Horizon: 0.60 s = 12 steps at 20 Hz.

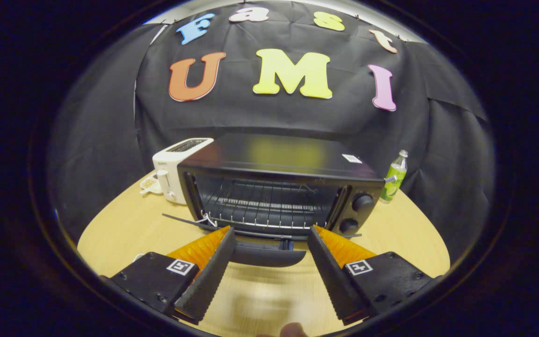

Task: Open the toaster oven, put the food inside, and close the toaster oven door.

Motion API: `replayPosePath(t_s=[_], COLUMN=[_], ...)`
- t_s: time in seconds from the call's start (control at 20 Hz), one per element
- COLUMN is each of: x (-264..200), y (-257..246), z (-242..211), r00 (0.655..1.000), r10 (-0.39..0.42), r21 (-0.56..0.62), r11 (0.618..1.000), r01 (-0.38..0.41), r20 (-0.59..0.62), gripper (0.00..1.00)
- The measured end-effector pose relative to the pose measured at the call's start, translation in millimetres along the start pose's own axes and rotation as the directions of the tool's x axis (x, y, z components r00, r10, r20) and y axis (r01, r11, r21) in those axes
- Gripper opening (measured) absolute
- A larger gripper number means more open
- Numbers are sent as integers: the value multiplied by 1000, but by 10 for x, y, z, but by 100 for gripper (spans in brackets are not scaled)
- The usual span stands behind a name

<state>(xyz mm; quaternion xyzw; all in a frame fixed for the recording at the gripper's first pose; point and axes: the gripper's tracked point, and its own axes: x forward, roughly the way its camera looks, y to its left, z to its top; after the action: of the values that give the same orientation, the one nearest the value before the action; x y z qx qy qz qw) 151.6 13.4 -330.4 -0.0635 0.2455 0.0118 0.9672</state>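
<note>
A black toaster oven [279, 187] is seen at the centre of a wooden tabletop [124, 229], its door [267, 252] folded down and the wire rack [265, 206] exposed. The tongs [269, 234] are held wide at lower centre, empty, fingertips flanking the door handle. A white toaster [176, 168] is placed left of the oven, a green bottle [395, 177] right

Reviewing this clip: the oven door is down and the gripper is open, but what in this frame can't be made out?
- Food: a pale blur on the table between the open gripper fingers; motion blur hides what it is.
- Small dish beside the white toaster: contents too small to tell.
- Toaster oven door: its front edge lies between the fingers, its sides behind them.
- Bottle: label too small.
</note>
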Motion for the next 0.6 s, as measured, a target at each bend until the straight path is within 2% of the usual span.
replayPosePath(t_s=[0.35,0.45,0.6], x=[0,-31,-182], y=[26,5,-44], z=[-643,-698,-471], r00=[990,987,990], r10=[21,25,50], r21=[23,34,29], r11=[1000,999,999], r01=[-18,-20,-46], r20=[-136,-161,-135], gripper=[100,100,100])
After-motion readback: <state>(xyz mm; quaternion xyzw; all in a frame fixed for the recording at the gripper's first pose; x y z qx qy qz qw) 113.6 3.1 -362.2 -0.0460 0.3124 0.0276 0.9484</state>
